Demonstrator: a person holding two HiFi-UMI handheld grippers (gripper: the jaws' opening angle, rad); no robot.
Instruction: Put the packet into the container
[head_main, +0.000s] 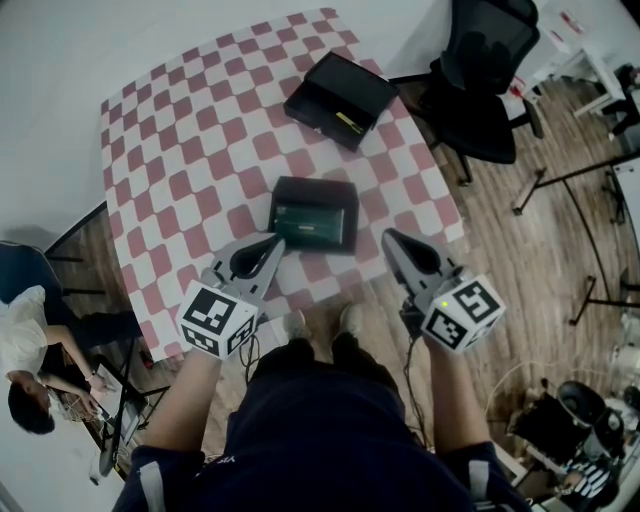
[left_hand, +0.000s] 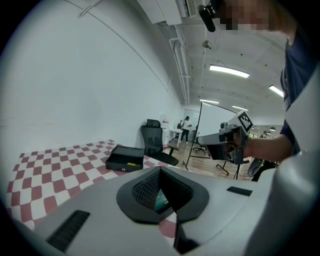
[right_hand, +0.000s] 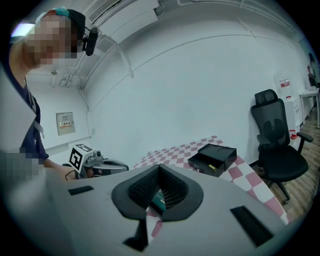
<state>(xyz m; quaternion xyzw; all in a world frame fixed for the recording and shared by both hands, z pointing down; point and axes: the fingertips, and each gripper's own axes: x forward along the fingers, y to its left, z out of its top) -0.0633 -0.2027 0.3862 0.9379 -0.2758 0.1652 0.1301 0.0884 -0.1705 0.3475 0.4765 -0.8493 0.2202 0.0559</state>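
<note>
In the head view, the table (head_main: 180, 130), under a red-and-white checked cloth, carries two dark things. The container (head_main: 340, 97), an open black box, sits toward the far right corner, askew to the edges. The packet (head_main: 313, 215), a flat dark rectangle with a green face, lies near the middle of the near edge, well apart from the container and outside it. Whether its dark border is its own or a shallow tray cannot be told.

The left gripper (head_main: 275, 241) and the right gripper (head_main: 388, 236) hang over the near edge, one on each side of the packet. The left tip is just beside the packet's near left corner, and the right tip is a little off its right side. An office chair (head_main: 485, 80) stands on the wooden floor (head_main: 520, 250) past the right edge. A seated person (head_main: 25, 370) beyond the left edge shows in this view only.

The left gripper view looks along its own jaws, which are pressed together tip to tip with nothing between them. A sliver of green packet shows through the hollow behind the tips. From this low angle the container's side wall shows, and the marker cube (left_hand: 244, 120) on the right gripper stands at the right.

The right gripper view shows its jaws likewise closed and empty, with the packet's green again visible through the hollow. Only here does a wall panel (right_hand: 65, 123) appear, above the left gripper at the left.
</note>
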